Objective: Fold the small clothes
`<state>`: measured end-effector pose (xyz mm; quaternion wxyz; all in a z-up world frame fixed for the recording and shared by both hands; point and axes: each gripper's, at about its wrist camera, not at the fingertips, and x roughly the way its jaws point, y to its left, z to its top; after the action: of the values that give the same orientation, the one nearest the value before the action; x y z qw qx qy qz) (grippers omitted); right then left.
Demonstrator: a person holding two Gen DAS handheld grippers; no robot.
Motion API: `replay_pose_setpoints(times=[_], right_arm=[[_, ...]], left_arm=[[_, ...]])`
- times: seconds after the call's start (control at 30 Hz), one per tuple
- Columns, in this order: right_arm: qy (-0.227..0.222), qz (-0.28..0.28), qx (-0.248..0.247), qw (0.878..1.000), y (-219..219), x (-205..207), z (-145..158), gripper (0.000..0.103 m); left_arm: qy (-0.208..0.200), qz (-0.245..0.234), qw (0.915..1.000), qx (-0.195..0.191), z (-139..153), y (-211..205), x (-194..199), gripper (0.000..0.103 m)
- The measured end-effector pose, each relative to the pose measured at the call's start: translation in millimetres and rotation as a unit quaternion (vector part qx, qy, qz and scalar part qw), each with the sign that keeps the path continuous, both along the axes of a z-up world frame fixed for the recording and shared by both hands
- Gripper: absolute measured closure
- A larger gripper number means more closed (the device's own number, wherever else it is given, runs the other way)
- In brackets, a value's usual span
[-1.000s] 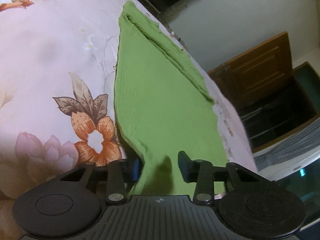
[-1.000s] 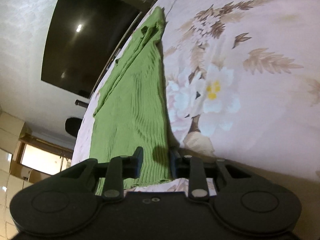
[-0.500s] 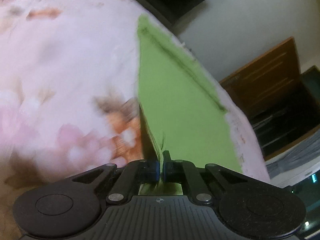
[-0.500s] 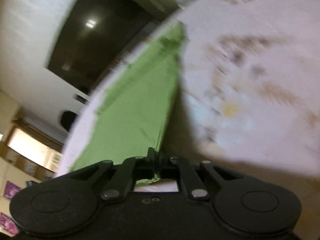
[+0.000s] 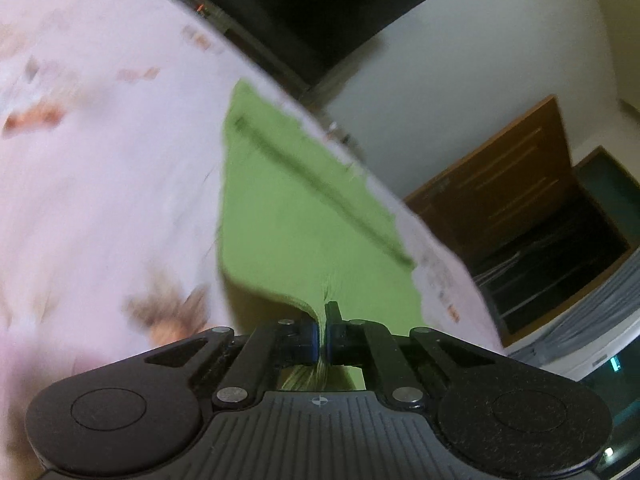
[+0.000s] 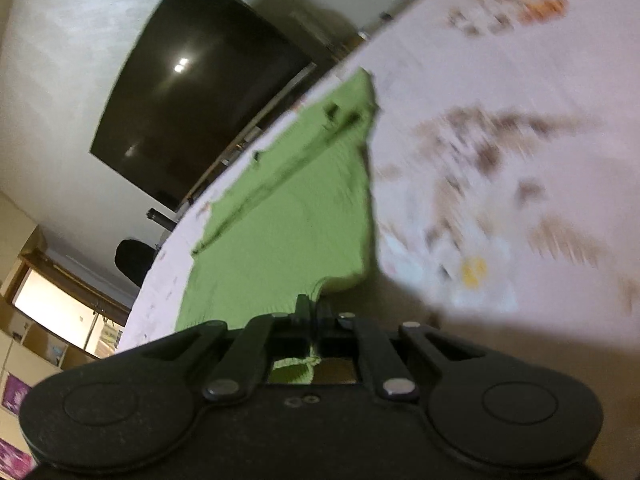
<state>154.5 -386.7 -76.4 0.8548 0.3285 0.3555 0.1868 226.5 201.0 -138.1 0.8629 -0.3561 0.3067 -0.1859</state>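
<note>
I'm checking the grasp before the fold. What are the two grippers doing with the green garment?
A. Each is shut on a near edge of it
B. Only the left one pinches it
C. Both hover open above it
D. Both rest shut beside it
A: the left gripper and right gripper each have jaws shut with green garment fabric pinched between them.

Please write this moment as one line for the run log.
left tool: shut on green garment | right tool: shut on green garment | near edge lifted off floral sheet

A plain green garment (image 5: 296, 216) lies on a pale pink bedsheet (image 5: 100, 184) printed with brown-orange flowers.
</note>
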Motion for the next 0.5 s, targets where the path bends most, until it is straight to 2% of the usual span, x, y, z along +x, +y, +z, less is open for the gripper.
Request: replay_pose_setpoints(times=[0.13,0.27,0.4,0.5], right_arm=[[-0.041,0.005,-0.027,0.999,4.8,18.8,33.1,0.099],[-0.078,0.006,-0.044,0.996,5.7,54.6,62.3,0.099],[-0.094,0.008,-0.059,0.994,4.1,101.7,81.1,0.099],[-0.099,0.012,-0.056,0.993,1.6,140.1,91.0,0.099]], left_arm=[[-0.037,0.01,0.9992,-0.008,32.9,4.3,30.3,0.1],[-0.058,0.006,0.9983,0.003,60.3,6.1,72.6,0.1],[-0.065,0.01,0.9978,-0.003,80.1,5.0,120.6,0.1],[-0.055,0.014,0.9983,-0.008,90.0,3.8,167.3,0.1]])
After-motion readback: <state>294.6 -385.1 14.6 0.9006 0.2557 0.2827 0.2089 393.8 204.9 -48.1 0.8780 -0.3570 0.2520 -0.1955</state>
